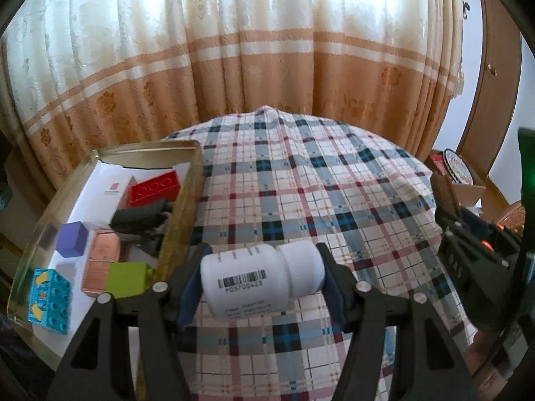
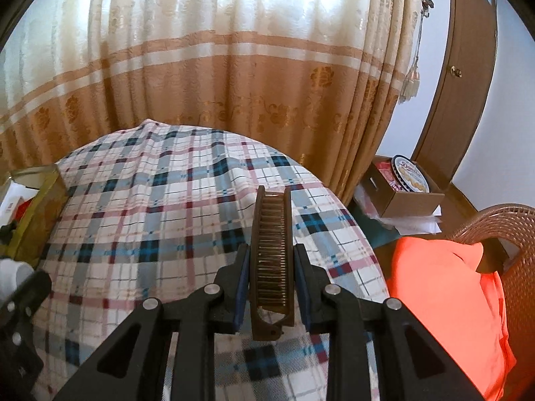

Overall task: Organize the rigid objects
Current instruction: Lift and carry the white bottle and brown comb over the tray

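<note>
Left gripper (image 1: 262, 279) clamped end to end on white bottle (image 1: 257, 279), held crosswise above plaid cloth (image 1: 301, 180) and just right of gold tin (image 1: 180, 207), likely bound for it beside red brick (image 1: 155, 188), purple cube (image 1: 72, 239) and green block (image 1: 128, 277); right gripper (image 2: 271, 279) pressed nearly together on brown folding comb (image 2: 271, 254), teeth up, raised over cloth, probably waiting its turn

One white pill bottle (image 1: 262, 279) lies crosswise between the left fingers. One brown comb (image 2: 272, 264) stands lengthwise between the right fingers. Left of the left fingers, one gold tin (image 1: 182, 200) holds four toy blocks: one red (image 1: 155, 188), one purple (image 1: 72, 239), one green (image 1: 128, 275), one blue (image 1: 50, 295).
</note>
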Action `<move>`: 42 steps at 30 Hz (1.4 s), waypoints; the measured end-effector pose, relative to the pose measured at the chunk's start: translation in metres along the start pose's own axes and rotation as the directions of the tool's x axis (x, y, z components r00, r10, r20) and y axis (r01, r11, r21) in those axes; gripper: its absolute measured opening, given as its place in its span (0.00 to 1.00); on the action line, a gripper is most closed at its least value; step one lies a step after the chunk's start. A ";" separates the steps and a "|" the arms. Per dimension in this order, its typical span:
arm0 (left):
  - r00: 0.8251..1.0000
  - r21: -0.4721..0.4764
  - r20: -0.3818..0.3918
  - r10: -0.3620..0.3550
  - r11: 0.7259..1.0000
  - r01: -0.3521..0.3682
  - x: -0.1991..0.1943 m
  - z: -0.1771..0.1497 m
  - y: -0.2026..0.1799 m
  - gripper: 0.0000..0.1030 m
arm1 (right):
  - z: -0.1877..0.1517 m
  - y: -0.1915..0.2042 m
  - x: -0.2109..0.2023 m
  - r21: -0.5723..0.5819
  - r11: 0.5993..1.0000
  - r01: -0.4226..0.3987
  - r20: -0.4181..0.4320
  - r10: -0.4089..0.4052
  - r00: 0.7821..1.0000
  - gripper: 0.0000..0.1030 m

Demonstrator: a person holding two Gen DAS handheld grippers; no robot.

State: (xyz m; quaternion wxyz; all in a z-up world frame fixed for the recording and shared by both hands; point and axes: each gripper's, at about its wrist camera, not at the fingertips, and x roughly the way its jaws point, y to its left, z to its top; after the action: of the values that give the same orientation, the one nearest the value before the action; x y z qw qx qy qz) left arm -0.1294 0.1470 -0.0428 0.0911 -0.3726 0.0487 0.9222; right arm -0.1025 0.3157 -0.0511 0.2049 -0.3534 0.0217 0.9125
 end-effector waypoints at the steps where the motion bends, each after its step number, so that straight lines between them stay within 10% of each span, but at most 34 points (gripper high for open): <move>1: 1.000 -0.003 0.004 -0.002 1.000 0.002 -0.003 0.000 0.002 0.60 | 0.000 0.000 -0.004 0.000 1.000 0.004 0.007 -0.004 1.000 0.27; 42: 0.981 -0.121 0.129 0.143 0.984 -0.128 -0.092 -0.003 0.103 0.60 | -0.007 0.086 -0.143 -0.088 0.984 -0.155 0.189 0.169 0.967 0.27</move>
State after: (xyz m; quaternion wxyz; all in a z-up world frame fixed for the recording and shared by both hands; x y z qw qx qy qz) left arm -0.0835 0.0332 0.0209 0.0102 -0.3087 0.0160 0.9510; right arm -0.0361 0.1841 0.0283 0.1179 -0.2661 -0.0030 0.9567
